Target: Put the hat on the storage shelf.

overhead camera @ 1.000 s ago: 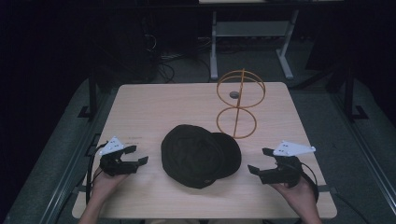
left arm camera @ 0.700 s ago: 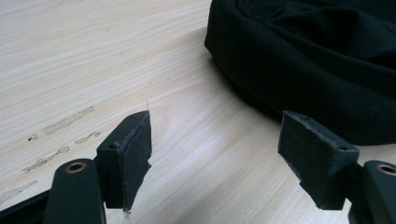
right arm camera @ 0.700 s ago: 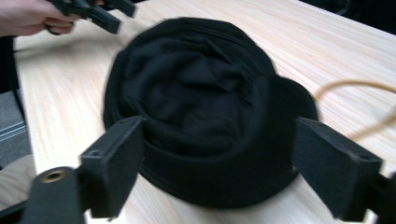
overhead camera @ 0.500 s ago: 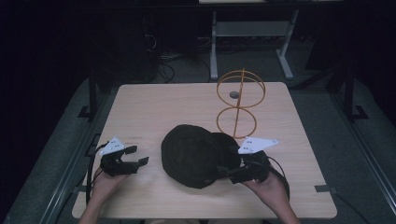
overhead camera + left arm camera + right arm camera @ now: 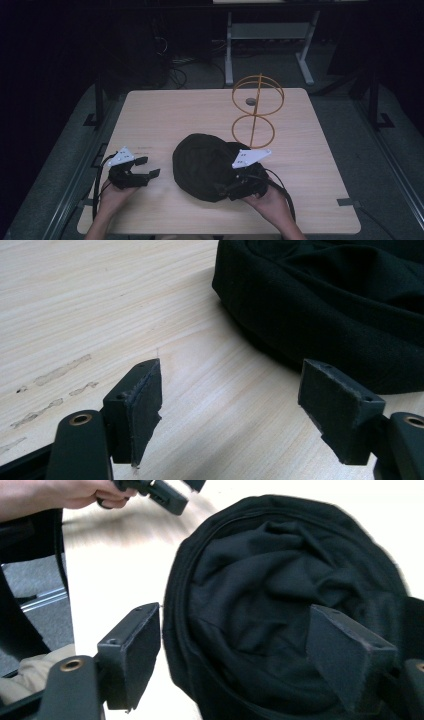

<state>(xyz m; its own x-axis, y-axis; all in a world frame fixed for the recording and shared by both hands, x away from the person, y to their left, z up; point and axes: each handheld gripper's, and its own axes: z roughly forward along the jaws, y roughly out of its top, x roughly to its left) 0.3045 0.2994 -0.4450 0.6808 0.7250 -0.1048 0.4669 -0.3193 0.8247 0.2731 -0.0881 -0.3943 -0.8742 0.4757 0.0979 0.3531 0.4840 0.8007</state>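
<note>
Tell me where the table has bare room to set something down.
Free: the far left of the table, behind the cap and left of the wire stand; also the right edge beyond the stand. Crowded: the near middle, where both grippers flank the cap.

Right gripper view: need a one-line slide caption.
Right gripper with open fingers straddling the rim of a crumpled black cap on the light wood table, left gripper beyond.

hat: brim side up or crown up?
Opening up. The hat lies upside down on the table; the right gripper view looks into its hollow, with crumpled lining inside the rim.
</note>
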